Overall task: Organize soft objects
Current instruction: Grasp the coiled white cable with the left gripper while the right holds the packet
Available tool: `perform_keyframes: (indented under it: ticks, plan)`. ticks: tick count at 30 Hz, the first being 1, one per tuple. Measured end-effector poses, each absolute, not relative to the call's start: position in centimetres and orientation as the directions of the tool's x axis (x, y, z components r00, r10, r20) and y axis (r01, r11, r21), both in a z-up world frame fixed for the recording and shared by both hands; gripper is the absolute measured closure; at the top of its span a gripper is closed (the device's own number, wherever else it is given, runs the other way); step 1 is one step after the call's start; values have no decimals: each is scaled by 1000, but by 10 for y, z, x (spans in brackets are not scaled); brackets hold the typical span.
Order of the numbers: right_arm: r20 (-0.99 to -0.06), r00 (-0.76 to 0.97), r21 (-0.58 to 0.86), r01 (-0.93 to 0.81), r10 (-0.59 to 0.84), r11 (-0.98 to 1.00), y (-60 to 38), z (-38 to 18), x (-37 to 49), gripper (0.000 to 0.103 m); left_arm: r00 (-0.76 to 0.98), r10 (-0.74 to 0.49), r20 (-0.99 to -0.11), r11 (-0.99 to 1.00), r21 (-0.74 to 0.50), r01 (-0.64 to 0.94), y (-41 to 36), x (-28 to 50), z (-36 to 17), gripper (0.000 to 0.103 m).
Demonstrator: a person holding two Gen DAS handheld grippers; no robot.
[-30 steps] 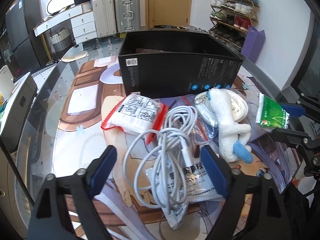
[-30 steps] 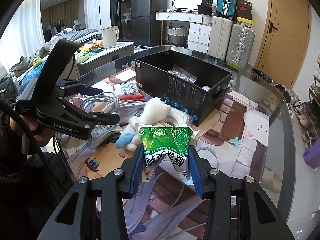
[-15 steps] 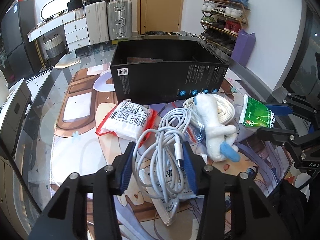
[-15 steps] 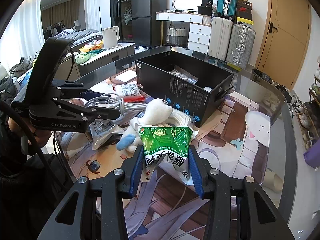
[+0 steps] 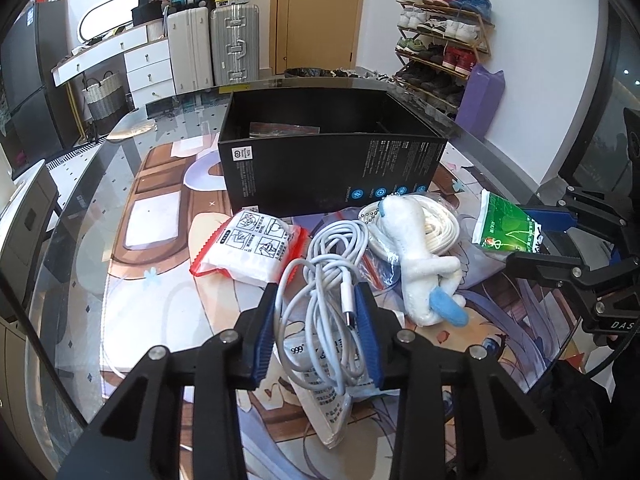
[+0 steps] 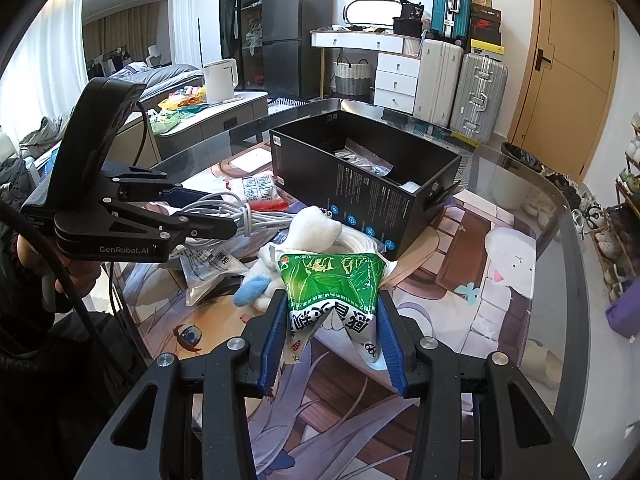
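Note:
My left gripper is shut on a coiled white cable and holds it above the table; it shows from the side in the right wrist view. My right gripper is shut on a green tissue pack, also seen in the left wrist view. A white plush toy with a blue tip lies on a coiled white strap. A red-edged white packet lies to the left. An open black box stands behind them.
A clear printed bag lies under the cable. The glass table carries an illustrated mat. The box holds some packets. Suitcases, a shoe rack and a door stand beyond the table.
My left gripper went from wide open to shut on the white cable and has lifted it a little. My right gripper stays still with the green pack.

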State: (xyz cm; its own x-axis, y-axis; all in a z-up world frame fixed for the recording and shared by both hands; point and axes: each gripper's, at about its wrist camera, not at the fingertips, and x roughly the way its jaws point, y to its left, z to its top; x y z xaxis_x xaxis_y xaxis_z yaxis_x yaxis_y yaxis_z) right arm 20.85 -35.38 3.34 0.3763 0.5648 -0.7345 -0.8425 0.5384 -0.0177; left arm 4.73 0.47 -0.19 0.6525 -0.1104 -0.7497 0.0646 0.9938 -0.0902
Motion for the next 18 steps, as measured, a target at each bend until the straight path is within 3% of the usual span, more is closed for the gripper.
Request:
perform_keyframes:
  ticks: [15,18]
  plan:
    - [-739,370,-15,-845,563,535,-351,32,207,60,628,-70,-775,997,-61,37,3,55,-17,53]
    - [-739,368,-13,-845,564,535,-351,31,207,60,628,-77,-774,997,-69,36,5,55,-20,54]
